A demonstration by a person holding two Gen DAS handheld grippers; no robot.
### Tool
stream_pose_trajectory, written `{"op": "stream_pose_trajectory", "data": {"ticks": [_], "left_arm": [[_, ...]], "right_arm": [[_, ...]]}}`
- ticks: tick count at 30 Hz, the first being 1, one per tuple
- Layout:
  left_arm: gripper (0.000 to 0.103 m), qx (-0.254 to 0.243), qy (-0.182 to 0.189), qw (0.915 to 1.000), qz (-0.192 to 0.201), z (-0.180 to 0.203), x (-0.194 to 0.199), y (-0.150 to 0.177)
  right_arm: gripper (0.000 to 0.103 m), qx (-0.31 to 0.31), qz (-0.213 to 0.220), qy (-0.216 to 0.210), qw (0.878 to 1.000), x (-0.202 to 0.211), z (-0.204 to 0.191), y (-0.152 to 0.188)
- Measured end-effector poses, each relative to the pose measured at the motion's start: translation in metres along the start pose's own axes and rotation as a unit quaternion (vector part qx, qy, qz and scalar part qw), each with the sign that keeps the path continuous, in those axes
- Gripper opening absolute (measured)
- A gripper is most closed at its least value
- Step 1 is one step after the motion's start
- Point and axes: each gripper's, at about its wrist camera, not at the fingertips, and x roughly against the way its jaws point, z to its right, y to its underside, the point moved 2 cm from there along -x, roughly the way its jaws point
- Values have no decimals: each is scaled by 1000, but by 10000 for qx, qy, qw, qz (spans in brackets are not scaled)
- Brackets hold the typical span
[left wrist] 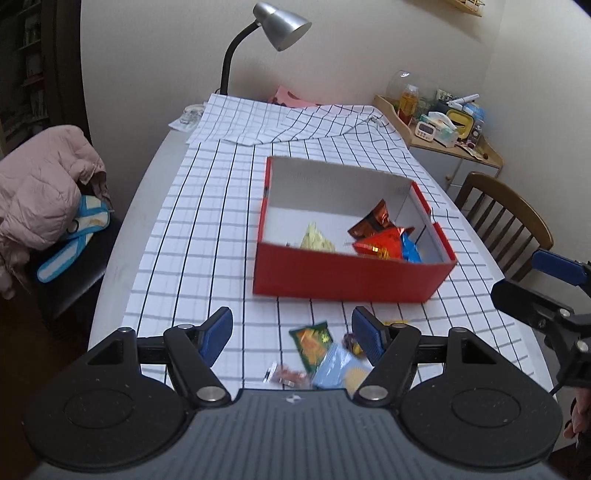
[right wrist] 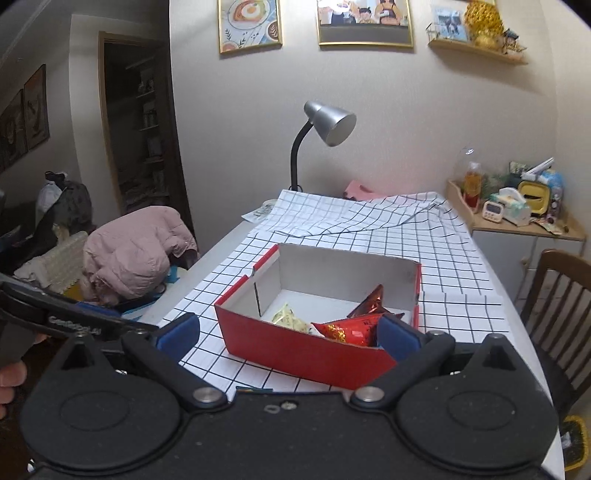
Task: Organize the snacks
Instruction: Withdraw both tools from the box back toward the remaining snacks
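A red box [left wrist: 347,275] with white inside stands on the checked tablecloth; it also shows in the right wrist view [right wrist: 295,347]. Inside lie a pale yellow packet [left wrist: 316,240], a brown packet [left wrist: 373,219], a red packet [left wrist: 380,243] and a blue packet [left wrist: 410,249]. In front of the box lie loose snacks: a green packet [left wrist: 312,343], a light blue packet [left wrist: 341,371] and small candies [left wrist: 286,374]. My left gripper [left wrist: 291,338] is open above these loose snacks, holding nothing. My right gripper [right wrist: 288,332] is open and empty, just in front of the box.
A grey desk lamp [left wrist: 280,26] stands at the table's far end. A chair with a pink jacket [left wrist: 44,184] is on the left, a wooden chair [left wrist: 506,221] on the right. A cluttered side cabinet [left wrist: 443,125] stands at the far right.
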Motion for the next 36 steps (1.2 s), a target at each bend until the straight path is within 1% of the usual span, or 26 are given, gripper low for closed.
{"op": "stream_pose_trajectory", "data": {"ticks": [3, 6, 8, 10, 12, 16, 21, 22, 26, 32, 34, 36], "left_arm": [[71, -109, -86, 9999, -28, -6, 2, 16], [71, -164, -129, 9997, -124, -10, 0, 31], [71, -90, -151, 9994, -292, -15, -6, 41], [71, -14, -175, 9986, -499, -20, -15, 50], [71, 19, -211, 9975, -670, -23, -24, 58], [71, 104, -301, 9946, -991, -26, -45, 73], [71, 215, -423, 9893, -1380, -28, -74, 88], [71, 222, -453, 9885, -1427, -28, -78, 91], [71, 379, -484, 9854, -1589, -32, -91, 97], [70, 467, -583, 9823, -1719, -34, -108, 101], [69, 514, -612, 9813, -1750, -34, -113, 101], [69, 462, -642, 9824, -1690, -31, -115, 100]], "right_arm": [[103, -5, -197, -69, 9998, -1, -7, 12], [103, -3, -290, 10, 9996, -3, -14, 28], [103, 143, -419, 61, 9990, -7, -21, 38], [103, 288, -643, 66, 9975, -12, -28, 51], [102, 281, -813, 104, 9962, -18, -30, 62], [100, 280, -1167, -111, 9927, -36, -29, 81], [99, 547, -1526, -391, 9860, -62, -29, 98], [97, 594, -1615, -445, 9841, -68, -30, 101], [89, 823, -1949, -643, 9752, -92, -30, 109], [87, 1034, -2268, -951, 9638, -123, -28, 112], [83, 1024, -2383, -1061, 9599, -132, -28, 113], [81, 1004, -2460, -1133, 9574, -139, -28, 113]]}}
